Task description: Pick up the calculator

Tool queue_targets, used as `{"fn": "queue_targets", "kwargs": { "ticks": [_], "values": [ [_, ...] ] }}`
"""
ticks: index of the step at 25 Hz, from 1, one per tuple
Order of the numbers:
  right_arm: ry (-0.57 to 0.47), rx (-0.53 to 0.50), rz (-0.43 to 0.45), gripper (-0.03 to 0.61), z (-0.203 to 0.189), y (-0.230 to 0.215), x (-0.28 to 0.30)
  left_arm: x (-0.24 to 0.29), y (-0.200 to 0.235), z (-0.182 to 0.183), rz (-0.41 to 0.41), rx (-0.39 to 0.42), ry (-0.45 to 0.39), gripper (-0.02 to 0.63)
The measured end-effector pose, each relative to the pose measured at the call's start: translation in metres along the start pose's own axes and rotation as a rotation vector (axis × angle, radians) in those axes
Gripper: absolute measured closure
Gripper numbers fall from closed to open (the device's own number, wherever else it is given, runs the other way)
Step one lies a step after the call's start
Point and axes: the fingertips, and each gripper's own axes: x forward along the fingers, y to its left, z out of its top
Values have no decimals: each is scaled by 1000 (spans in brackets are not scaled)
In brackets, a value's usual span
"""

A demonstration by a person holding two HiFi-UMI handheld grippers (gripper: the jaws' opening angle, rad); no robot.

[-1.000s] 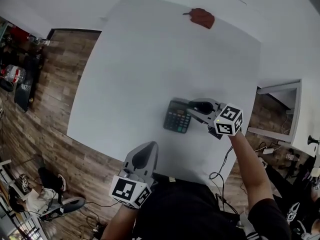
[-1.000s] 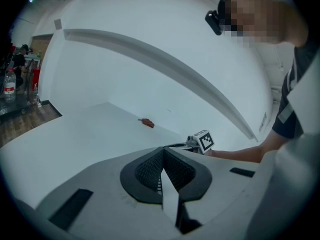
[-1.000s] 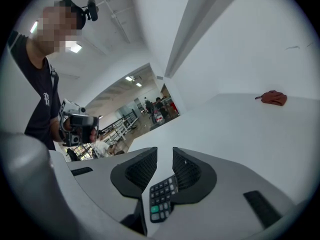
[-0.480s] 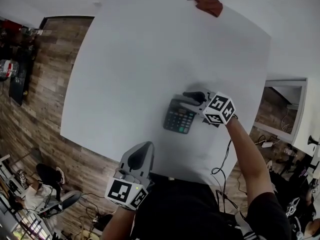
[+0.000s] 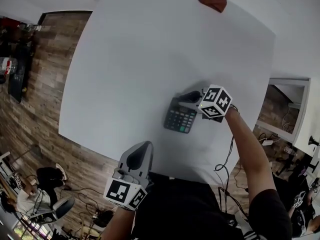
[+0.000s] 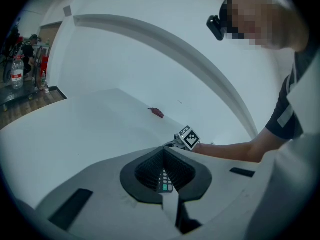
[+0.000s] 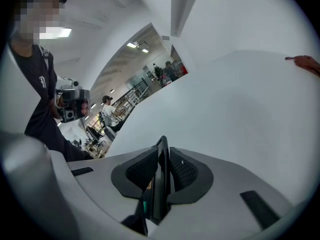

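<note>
Soft, even indoor light leaves the white tabletop (image 5: 150, 59) almost featureless, with barely any shadow. All three views bow strongly toward their edges, and both gripper views darken at the corners. Ceiling lamps (image 7: 55, 33) glare upper left.

My head camera looks steeply down at the white table (image 5: 150, 59). Each gripper camera sits close behind its jaws. All three see that table.

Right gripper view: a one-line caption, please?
Right gripper, jaws just closed onto the edge of the calculator, white table beyond.
</note>
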Motion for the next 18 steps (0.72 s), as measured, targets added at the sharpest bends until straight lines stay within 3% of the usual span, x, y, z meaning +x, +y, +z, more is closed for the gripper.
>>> {"fn": "queue_targets", "kwargs": {
  "ticks": [6,18],
  "values": [
    [4,2,48,497,0,-1,5,-1,2,-2,1,-1,-2,607],
    [-65,195,211,535,5,11,-7,-7,4,-2,7,3,-12,607]
  ]
}}
